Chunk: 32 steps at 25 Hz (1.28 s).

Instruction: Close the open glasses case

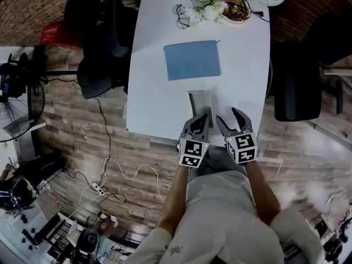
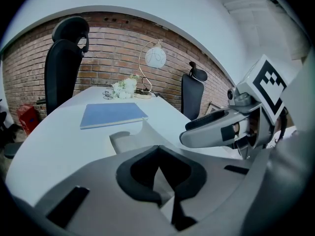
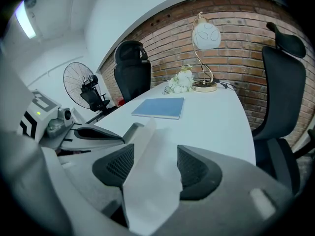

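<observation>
The grey glasses case [image 1: 200, 100] lies open near the front edge of the white table [image 1: 154, 103], with a pale flap raised. My left gripper [image 1: 198, 123] sits at the case's near end; in the left gripper view its dark pads [image 2: 135, 173] meet at the tips, and the case [image 2: 126, 138] lies just beyond them. My right gripper [image 1: 233, 120] is beside the case on the right, fingers spread. In the right gripper view the pale flap [image 3: 150, 181] stands up between the two pads [image 3: 116, 165] of the right gripper [image 3: 155, 151].
A blue notebook [image 1: 192, 59] lies at mid-table. Behind it are eyeglasses [image 1: 180, 13], white flowers [image 1: 204, 10] and a lamp base [image 1: 236, 8]. Black chairs stand at the left [image 1: 102, 43] and right [image 1: 300, 87]. A fan [image 1: 19, 100] and cables [image 1: 118, 175] are on the floor.
</observation>
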{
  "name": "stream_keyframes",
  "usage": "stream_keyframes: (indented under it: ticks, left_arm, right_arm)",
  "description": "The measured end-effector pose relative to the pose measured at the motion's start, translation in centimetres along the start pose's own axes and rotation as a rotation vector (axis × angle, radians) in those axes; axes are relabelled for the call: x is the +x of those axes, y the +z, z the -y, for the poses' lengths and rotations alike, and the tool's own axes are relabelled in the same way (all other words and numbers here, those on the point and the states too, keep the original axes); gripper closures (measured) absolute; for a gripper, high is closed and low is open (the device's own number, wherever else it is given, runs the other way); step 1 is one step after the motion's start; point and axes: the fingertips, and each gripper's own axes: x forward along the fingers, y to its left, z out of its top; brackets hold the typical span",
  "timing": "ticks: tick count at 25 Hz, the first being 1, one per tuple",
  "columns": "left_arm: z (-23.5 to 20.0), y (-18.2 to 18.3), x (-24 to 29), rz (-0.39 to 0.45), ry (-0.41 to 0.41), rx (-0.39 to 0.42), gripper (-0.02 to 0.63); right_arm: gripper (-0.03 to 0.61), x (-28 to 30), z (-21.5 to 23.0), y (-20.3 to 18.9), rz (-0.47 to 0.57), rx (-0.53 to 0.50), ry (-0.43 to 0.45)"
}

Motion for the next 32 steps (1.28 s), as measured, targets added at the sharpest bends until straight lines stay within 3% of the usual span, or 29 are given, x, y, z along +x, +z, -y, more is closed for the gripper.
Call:
stream_keyframes:
  ticks: [32]
  left_arm:
    - [-0.4, -1.1, 0.4, -0.021, -0.006, -0.018, 0.611]
  right_arm:
    - [0.302, 1.7, -1.5, -0.3, -0.030, -0.017, 0.025]
